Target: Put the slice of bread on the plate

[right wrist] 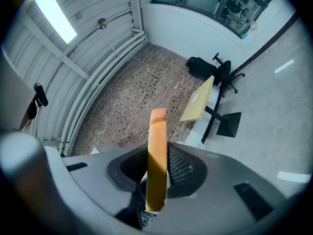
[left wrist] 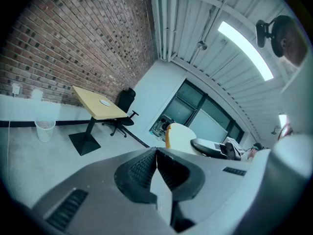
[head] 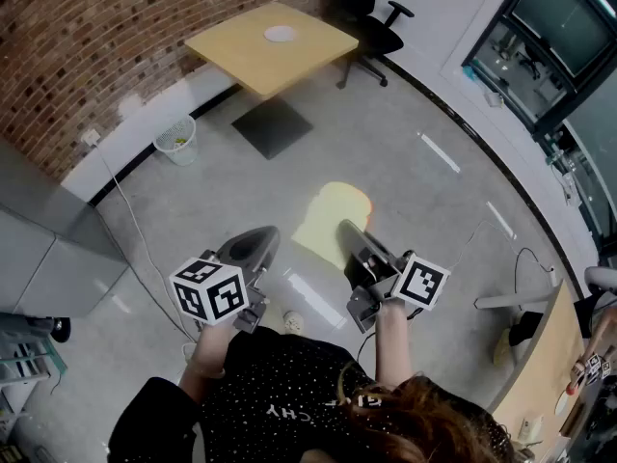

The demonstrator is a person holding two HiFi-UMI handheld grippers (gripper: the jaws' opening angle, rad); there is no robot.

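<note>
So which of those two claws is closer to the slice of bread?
Right. The right gripper is clamped on the slice of bread, holding it between its jaws. The left gripper sits apart on the bread's left, shut and empty.

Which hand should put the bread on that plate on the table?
Right. The right gripper is clamped on the slice of bread; the left gripper is shut and empty. The plate sits on the far table.

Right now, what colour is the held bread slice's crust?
Orange-tan crust on the pale bread slice, best in the right gripper view.
</note>
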